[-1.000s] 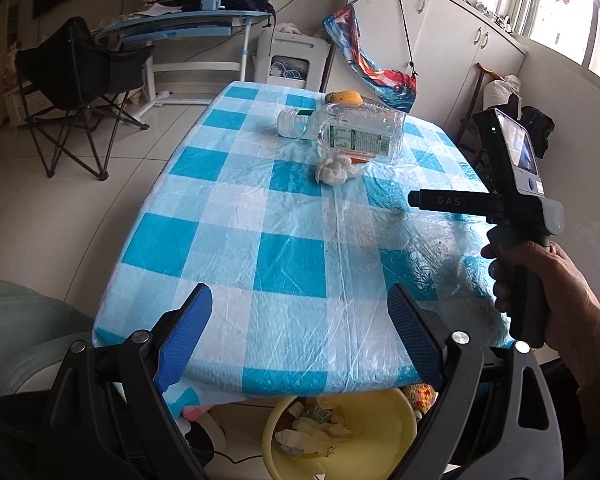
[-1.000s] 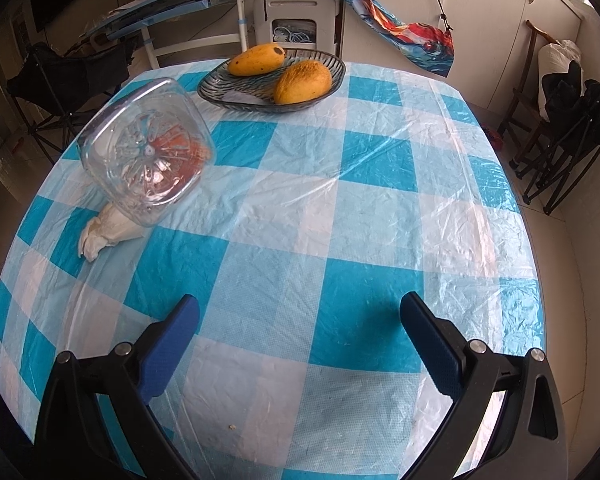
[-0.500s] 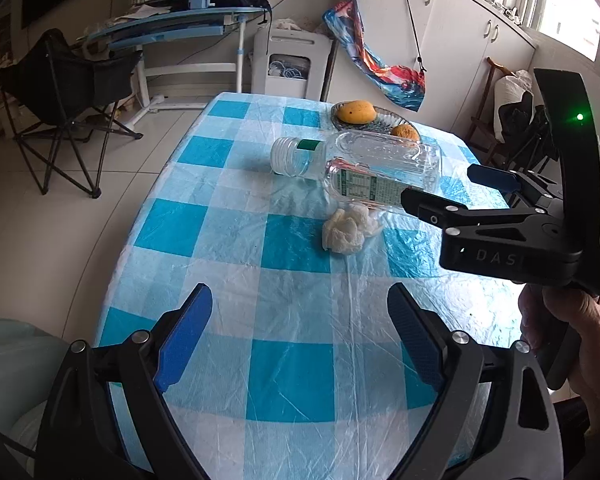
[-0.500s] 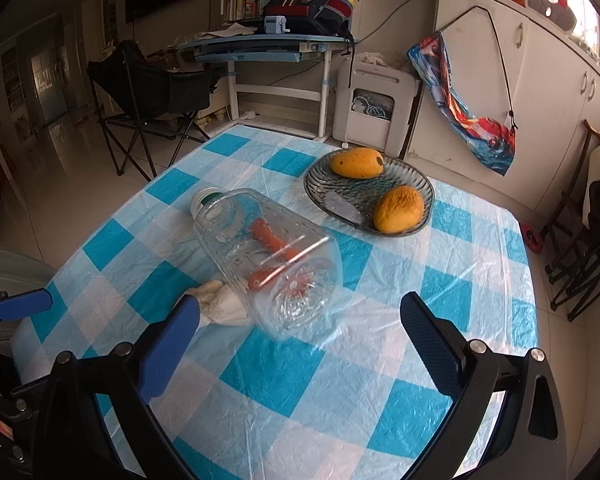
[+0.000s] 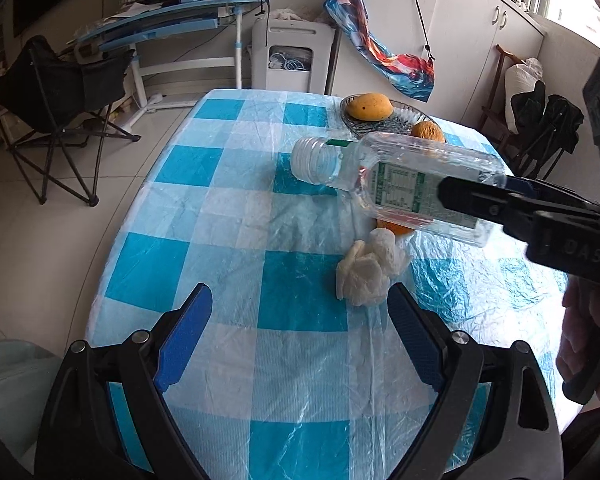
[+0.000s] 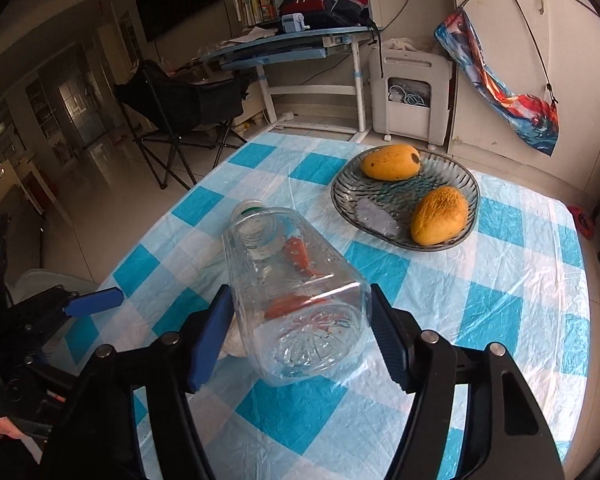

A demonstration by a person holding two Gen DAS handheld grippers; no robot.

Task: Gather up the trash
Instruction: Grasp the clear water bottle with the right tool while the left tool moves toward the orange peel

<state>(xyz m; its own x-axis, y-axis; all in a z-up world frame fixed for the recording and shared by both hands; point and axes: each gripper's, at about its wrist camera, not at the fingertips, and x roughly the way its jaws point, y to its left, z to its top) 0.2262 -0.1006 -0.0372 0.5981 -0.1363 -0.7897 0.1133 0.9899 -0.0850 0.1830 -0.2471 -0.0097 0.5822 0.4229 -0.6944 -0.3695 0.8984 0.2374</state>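
Right wrist: right gripper (image 6: 300, 332) closing around clear bottle (image 6: 296, 300); left gripper (image 5: 300, 340) open

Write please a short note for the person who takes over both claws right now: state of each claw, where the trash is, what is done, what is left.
Right claw: closing around the base of the empty plastic bottle, which lies tilted with its cap end toward the fruit plate.
Left claw: open, empty, hovering over the table, aimed near the crumpled tissue.
Orange peel lies under the bottle, beside the tissue.
Done: no trash is off the table yet.
Left: bottle, tissue, peel. The mangoes on the plate look like food, probably not trash.
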